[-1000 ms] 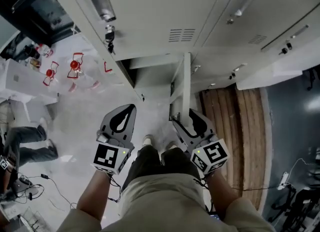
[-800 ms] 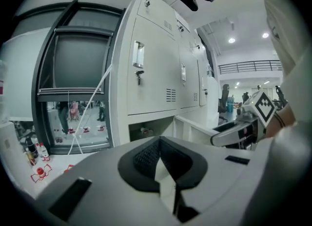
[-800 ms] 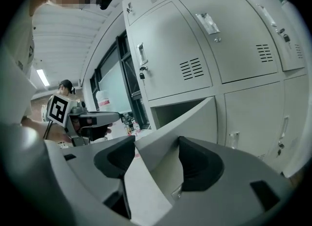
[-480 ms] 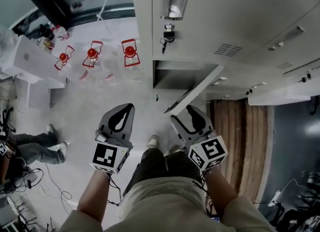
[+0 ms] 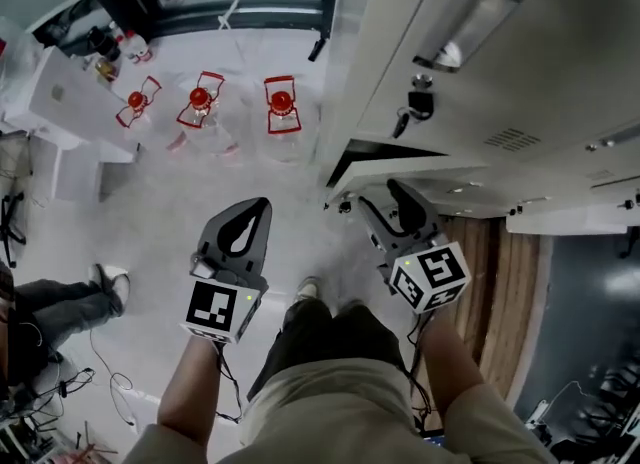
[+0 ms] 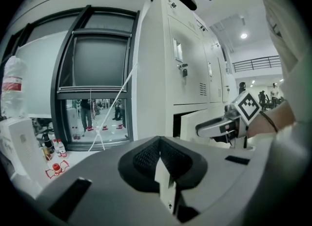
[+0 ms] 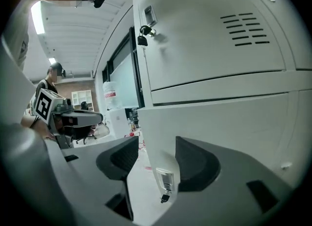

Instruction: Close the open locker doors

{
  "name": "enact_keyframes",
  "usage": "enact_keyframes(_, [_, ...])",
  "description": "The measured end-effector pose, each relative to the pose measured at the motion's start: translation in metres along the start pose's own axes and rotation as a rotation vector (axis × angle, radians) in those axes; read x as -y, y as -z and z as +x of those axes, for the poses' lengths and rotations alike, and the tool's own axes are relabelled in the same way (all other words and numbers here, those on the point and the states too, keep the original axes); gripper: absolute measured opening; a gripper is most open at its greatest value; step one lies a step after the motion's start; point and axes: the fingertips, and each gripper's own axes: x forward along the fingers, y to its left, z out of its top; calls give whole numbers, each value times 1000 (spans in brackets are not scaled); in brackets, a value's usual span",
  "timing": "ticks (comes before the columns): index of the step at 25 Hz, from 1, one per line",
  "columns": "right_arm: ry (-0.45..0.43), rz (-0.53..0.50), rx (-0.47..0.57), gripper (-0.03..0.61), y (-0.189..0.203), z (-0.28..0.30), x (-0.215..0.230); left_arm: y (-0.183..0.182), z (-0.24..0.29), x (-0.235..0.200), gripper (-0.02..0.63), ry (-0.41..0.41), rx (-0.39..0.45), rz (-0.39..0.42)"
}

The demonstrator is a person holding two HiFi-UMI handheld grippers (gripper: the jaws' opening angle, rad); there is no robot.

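Observation:
The low locker's grey open door [image 5: 392, 173] stands swung almost flat against the locker bank [image 5: 540, 72], leaving a narrow dark gap. My right gripper [image 5: 392, 198] is at that door's outer face. In the right gripper view the door [image 7: 219, 122] fills the right side, and its free edge and lock with a key [image 7: 165, 183] show between the jaws of the right gripper [image 7: 151, 158]. The jaws are closing, and the pads stand apart from the door. My left gripper [image 5: 252, 214] hovers over the floor, shut and empty, its pads [image 6: 163, 166] meeting.
Three red-capped water bottles [image 5: 201, 102] stand on the floor by a dark-framed window [image 6: 92, 79]. The locker above has a key hanging in its lock [image 5: 416, 104]. A seated person's legs [image 5: 55, 302] and cables [image 5: 100, 382] are at left. Wooden flooring [image 5: 490, 252] lies on the right.
The open door has swung from sticking straight out to nearly flat against the lockers, with my right gripper following it. The left gripper has kept its place.

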Motion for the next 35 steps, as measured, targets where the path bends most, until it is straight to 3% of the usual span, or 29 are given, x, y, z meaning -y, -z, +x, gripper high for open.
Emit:
enact_keyframes(8, [26,-30,2,233,-10,22,26,1,13,-9,6,3,-3,1])
enact_keyframes(13, [18,-19,13,206,-26,12,23,-20,14,-3,6,9,5,7])
enact_keyframes(19, [-18,-31,28,168,-67,-34,-3,-76,1,21,6,29,40,51])
enact_keyframes(24, [16,-65,67,149,-114,-91,-14,-139,-14,50,6,67,99,87])
enact_keyframes(29, [72,-63,153,114,-162,-157,-9,-188,-29,79,6,94,145,87])
enact_keyframes(35, [107,-129,269,84,-226,-236,-16,-245,-51,114,6,108,208,146])
